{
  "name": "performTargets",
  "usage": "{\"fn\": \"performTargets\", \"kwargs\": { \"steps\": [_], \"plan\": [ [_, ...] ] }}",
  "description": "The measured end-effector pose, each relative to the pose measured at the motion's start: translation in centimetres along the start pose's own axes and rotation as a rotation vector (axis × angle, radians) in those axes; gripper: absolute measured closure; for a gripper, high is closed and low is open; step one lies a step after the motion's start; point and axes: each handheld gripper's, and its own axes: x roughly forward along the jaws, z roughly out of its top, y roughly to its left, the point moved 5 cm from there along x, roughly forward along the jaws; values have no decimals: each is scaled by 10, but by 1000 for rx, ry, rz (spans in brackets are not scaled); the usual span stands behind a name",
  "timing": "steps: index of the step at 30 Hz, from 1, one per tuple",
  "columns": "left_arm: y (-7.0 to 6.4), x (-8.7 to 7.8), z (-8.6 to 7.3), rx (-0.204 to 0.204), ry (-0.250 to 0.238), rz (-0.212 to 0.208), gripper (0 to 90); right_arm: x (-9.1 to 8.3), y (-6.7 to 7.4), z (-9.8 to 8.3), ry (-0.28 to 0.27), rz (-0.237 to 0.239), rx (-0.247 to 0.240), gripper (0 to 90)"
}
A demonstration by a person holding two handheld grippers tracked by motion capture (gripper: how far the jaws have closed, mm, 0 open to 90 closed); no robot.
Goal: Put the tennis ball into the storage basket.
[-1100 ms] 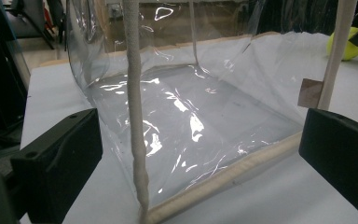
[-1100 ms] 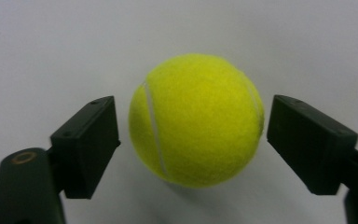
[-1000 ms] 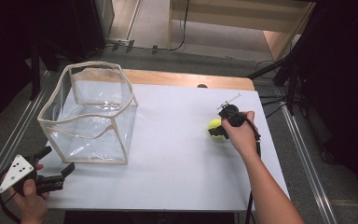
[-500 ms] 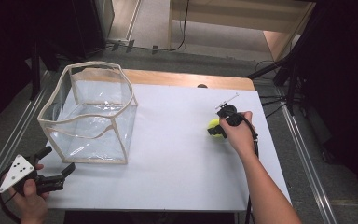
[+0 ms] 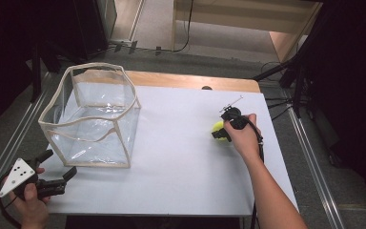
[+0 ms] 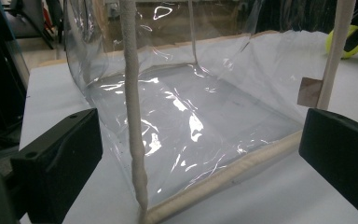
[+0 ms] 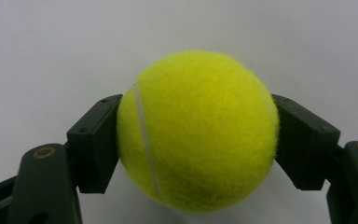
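Right gripper point(image 7: 198, 140): clamped on the tennis ball, one black jaw pressed against each side of it; in the high view the right gripper point(image 5: 221, 132) sits at the right part of the tabletop, under the person's right hand point(image 5: 242, 137)
Tennis ball point(image 7: 198, 130): yellow-green felt with a white seam, held between the right gripper's jaws over the white surface; whether it touches the surface cannot be told; in the high view the ball point(image 5: 218, 128) lies well apart from the bag, to its right
Left gripper point(image 6: 200, 154): jaws spread wide apart, holding nothing, one to each side of the bag's near corner; in the high view the left gripper point(image 5: 59, 169) is at the near left corner of the tabletop, just in front of the bag, held by the left hand point(image 5: 28, 202)
Clear plastic bag point(image 5: 93, 121): box-shaped, transparent walls with cream piping along the edges, standing upright with its mouth open upward, on the left part of the tabletop; interior appears empty
Tabletop point(image 5: 171, 157): white sheet over a wooden top, whose edge shows along the far side
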Motion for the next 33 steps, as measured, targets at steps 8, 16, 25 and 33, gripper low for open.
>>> {"fn": "performTargets", "kwargs": {
  "steps": [8,16,25,33],
  "plan": [
    [0,0,0,1,1,0,0,-3,6,3,-2,7,-16,230],
    [0,0,0,-1,-1,-1,0,-3,15,9,-8,26,-32,230],
    [0,0,0,-3,-7,-4,0,-4,28,17,-9,39,-68,230],
    [0,0,0,-1,-3,-3,0,-3,41,24,-13,52,-98,230]
  ]
}}
